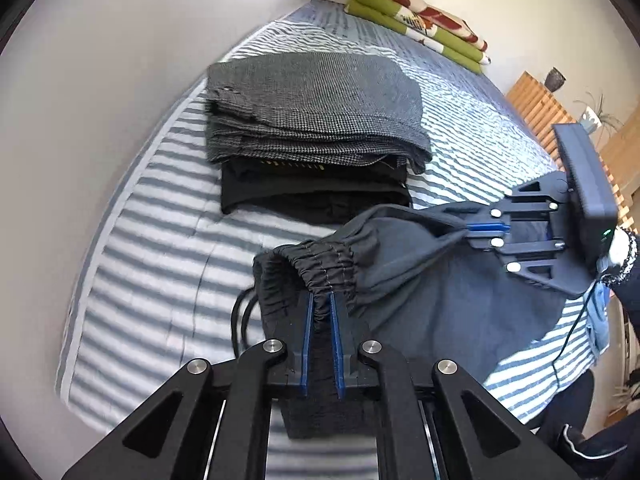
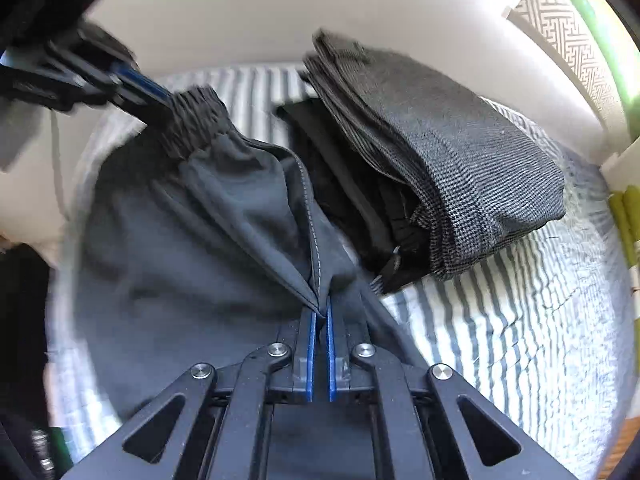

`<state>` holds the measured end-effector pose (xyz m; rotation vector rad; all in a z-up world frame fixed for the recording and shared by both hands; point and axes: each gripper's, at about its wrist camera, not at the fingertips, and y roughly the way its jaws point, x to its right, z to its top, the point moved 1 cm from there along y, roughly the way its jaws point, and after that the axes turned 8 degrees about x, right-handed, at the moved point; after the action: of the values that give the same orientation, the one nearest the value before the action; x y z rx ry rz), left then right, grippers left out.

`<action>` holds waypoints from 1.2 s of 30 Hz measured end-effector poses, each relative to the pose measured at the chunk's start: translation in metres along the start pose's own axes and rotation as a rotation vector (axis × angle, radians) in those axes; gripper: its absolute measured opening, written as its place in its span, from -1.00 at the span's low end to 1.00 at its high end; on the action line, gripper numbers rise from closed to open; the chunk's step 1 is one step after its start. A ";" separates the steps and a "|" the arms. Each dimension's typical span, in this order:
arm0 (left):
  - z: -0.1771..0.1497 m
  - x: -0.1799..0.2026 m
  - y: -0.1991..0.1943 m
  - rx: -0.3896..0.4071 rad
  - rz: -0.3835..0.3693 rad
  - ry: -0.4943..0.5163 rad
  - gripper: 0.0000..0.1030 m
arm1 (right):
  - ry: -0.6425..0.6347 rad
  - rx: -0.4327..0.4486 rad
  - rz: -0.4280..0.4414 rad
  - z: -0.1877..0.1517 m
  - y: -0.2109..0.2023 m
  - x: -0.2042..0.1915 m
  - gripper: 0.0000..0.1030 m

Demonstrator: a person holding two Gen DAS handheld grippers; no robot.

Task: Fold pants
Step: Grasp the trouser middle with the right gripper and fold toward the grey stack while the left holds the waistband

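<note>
Left hand-held gripper is clamped on the gathered elastic waistband of the dark grey pants, while the right hand-held gripper pinches a stitched seam further along. Between them the pants hang over the striped bed, just beside a stack of folded garments.

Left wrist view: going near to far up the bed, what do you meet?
Left tool shut on the dark pants' waistband → black folded garment → grey checked folded pants → green and red folded blanket.
</note>
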<state>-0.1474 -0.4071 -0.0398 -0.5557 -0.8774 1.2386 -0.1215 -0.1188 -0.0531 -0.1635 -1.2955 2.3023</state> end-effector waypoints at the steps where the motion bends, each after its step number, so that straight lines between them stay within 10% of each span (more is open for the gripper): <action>1: -0.004 0.002 -0.009 0.000 -0.016 -0.012 -0.84 | 0.002 0.014 0.039 -0.002 -0.012 -0.002 -0.92; 10: -0.042 0.020 -0.041 -0.117 0.011 0.016 -0.75 | 0.045 0.020 0.400 -0.004 -0.071 -0.030 -0.92; 19: 0.032 0.031 -0.027 -0.011 0.017 0.145 -0.15 | 0.097 -0.045 0.407 -0.002 -0.034 -0.026 -0.92; 22: 0.053 0.050 0.021 -0.128 -0.110 0.197 -0.02 | 0.060 -0.050 0.399 -0.002 -0.040 -0.031 -0.92; 27: 0.035 0.043 0.082 -0.337 -0.068 0.221 -0.02 | 0.084 -0.020 0.415 0.003 -0.045 -0.012 -0.92; 32: 0.033 0.015 0.050 -0.211 0.090 0.191 0.02 | 0.255 -0.047 0.405 0.005 -0.001 0.034 -0.92; 36: 0.017 0.044 0.017 -0.124 0.134 0.346 0.46 | 0.296 -0.051 0.416 0.003 0.014 0.045 -0.92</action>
<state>-0.1677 -0.3622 -0.0314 -0.9111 -0.6338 1.1674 -0.1664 -0.1057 -0.0574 -0.8286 -1.2551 2.4544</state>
